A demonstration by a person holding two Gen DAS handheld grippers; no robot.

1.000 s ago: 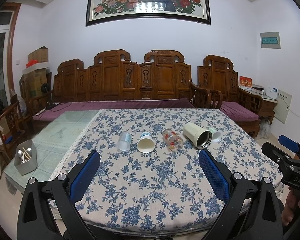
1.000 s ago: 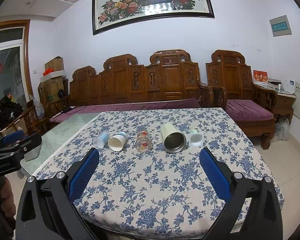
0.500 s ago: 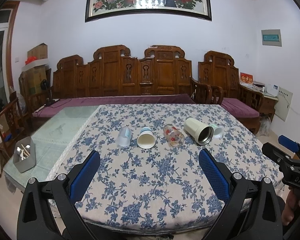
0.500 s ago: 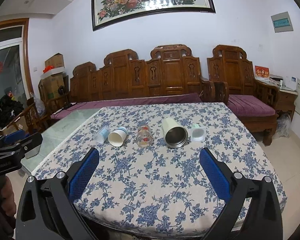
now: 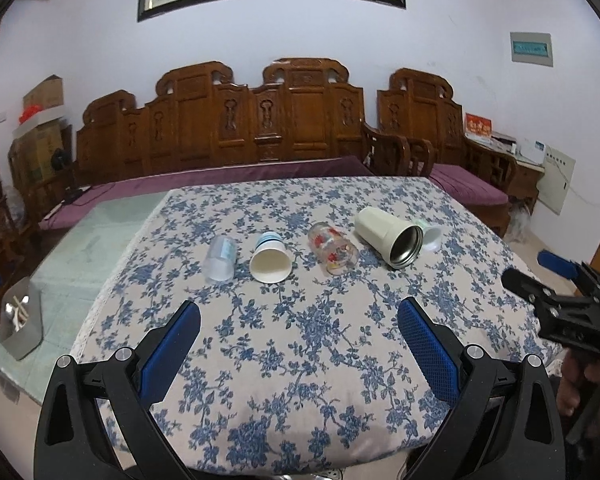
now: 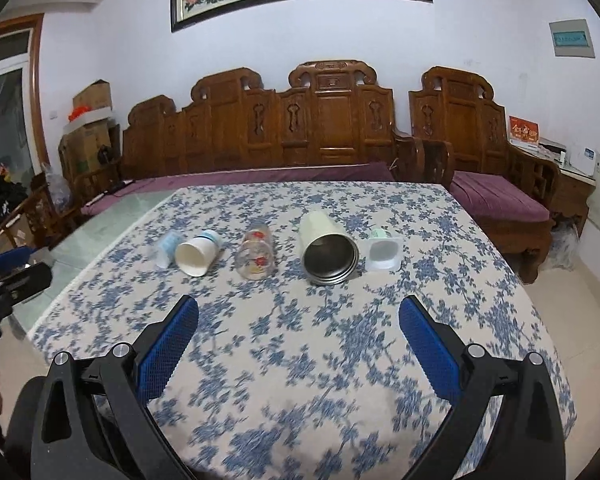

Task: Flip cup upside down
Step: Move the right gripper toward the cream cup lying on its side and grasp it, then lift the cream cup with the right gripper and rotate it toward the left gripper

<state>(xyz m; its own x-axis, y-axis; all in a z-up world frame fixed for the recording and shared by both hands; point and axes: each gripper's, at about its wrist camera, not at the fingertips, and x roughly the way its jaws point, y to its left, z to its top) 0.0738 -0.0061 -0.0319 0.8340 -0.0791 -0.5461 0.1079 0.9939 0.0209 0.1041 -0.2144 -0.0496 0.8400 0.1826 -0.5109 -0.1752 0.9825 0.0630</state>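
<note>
Several cups lie on their sides in a row on the floral tablecloth [image 5: 300, 360]: a clear plastic cup [image 5: 219, 259], a white paper cup [image 5: 269, 263], a glass with red flowers [image 5: 333, 249], a cream cup with a steel inside [image 5: 389, 237] and a small white cup [image 5: 428, 235]. They show in the right wrist view as well: plastic cup [image 6: 167, 247], paper cup [image 6: 197, 253], glass [image 6: 256, 252], cream cup [image 6: 328, 249], small cup [image 6: 383, 251]. My left gripper [image 5: 300, 334] is open and empty above the near part of the table. My right gripper [image 6: 299, 330] is open and empty too.
A carved wooden bench [image 5: 228, 132] with purple cushions stands behind the table. A green glass table part [image 5: 88, 240] lies left of the cloth. A grey bin [image 5: 20, 326] sits on the floor at left. A side table [image 6: 576, 176] stands right.
Both grippers have moved forward over the table toward the row of cups and tilted down. The cups have not moved. Both grippers stay open.
</note>
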